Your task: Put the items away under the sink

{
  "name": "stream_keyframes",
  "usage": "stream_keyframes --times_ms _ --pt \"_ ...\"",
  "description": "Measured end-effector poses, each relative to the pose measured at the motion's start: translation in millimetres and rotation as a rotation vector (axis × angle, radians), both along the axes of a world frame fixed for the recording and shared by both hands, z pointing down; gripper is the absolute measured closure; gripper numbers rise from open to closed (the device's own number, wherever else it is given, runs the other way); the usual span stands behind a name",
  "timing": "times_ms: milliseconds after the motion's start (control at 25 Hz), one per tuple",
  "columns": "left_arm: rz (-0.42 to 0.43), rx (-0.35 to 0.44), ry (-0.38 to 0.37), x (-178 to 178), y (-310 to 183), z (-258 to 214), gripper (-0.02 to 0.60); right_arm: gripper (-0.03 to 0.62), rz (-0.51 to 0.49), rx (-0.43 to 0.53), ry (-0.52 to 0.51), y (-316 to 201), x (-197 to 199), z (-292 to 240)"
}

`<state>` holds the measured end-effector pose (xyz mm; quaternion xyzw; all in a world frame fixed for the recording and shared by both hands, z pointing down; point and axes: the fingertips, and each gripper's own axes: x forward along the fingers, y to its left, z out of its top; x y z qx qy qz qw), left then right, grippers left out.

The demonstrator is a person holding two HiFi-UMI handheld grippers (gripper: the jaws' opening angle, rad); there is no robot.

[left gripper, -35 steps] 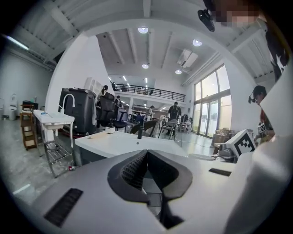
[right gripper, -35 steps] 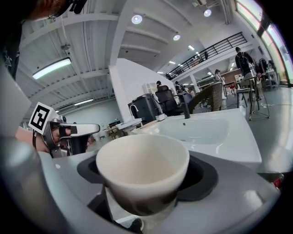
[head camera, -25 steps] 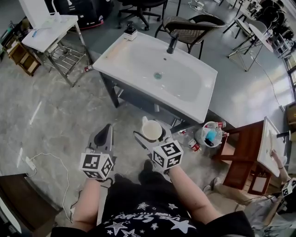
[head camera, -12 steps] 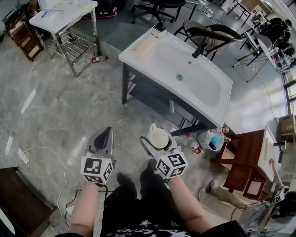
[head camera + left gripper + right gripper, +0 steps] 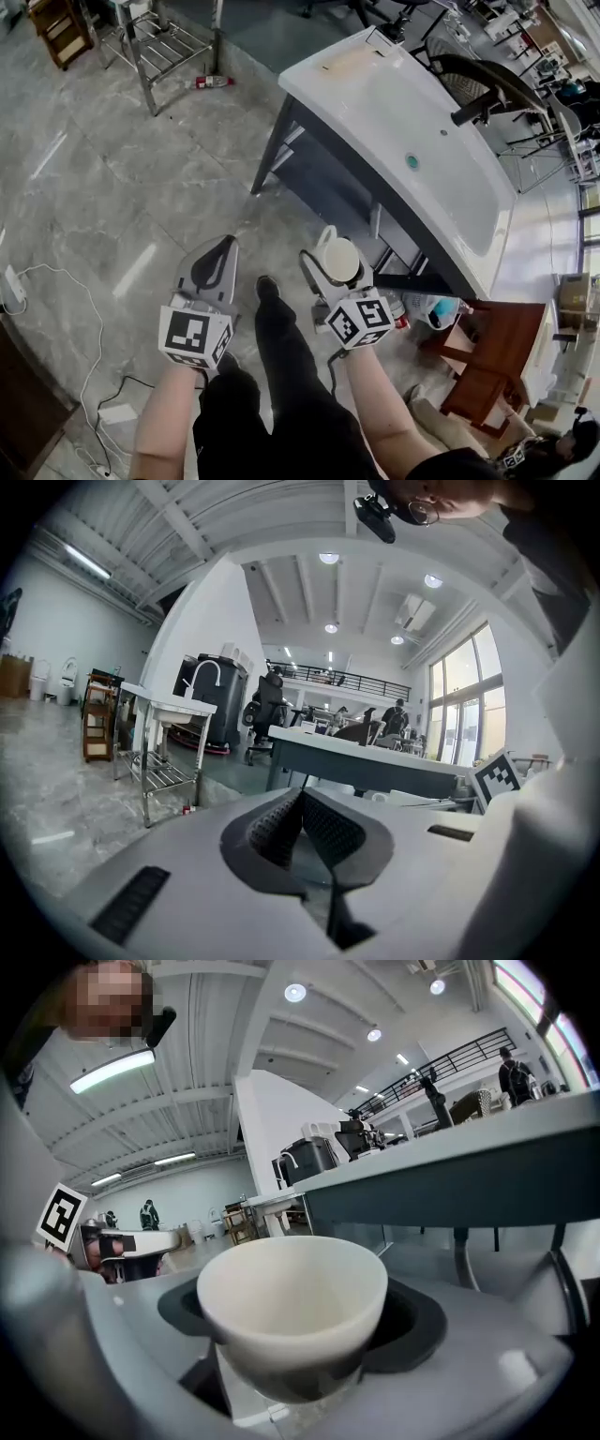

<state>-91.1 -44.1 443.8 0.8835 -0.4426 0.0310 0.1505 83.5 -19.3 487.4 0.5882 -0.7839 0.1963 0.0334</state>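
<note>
My right gripper is shut on a white cup, which I hold upright above the floor in front of the sink cabinet. In the right gripper view the cup fills the space between the jaws, its mouth empty. My left gripper hangs to the cup's left, shut with nothing in it; its ribbed pads meet in the left gripper view. The white sink rests on a dark frame at the upper right, with an open shelf beneath it.
A clear tub with a blue item and a small bottle lie on the floor by the sink's near corner. A red wooden stool stands at the right. A metal rack and a bottle are at the far left.
The sink has slid to the upper right of the head view and looks closer, its underside shelf showing. Both grippers keep their poses, and the cup stays in the right one.
</note>
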Motion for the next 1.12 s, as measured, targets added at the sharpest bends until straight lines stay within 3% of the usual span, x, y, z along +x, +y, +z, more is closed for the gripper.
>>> stream_keyframes --times_ms 240,440,640,920,1120 --pt "-0.035 0.0 -0.014 13.9 -55.2 65.0 0.572 0.18 -0.024 0.009 0.067 -78.7 19.6 71.7" --pt "-0.011 -0.005 -0.052 29.8 -94.6 121.7 0.572 0.18 0.023 0.046 0.09 -144.3 43.4 119.9" --pt "-0.012 -0.009 -0.042 49.6 -133.4 170.9 0.572 0.18 0.069 0.074 0.128 -203.9 74.3 162.3" --pt "-0.042 0.064 -0.016 64.2 -189.5 200.0 0.572 0.181 0.132 0.123 0.154 -276.6 99.8 187.5" --pt "-0.047 0.034 -0.01 69.2 -203.5 213.2 0.572 0.18 0.184 0.048 0.16 -314.9 112.5 205.9"
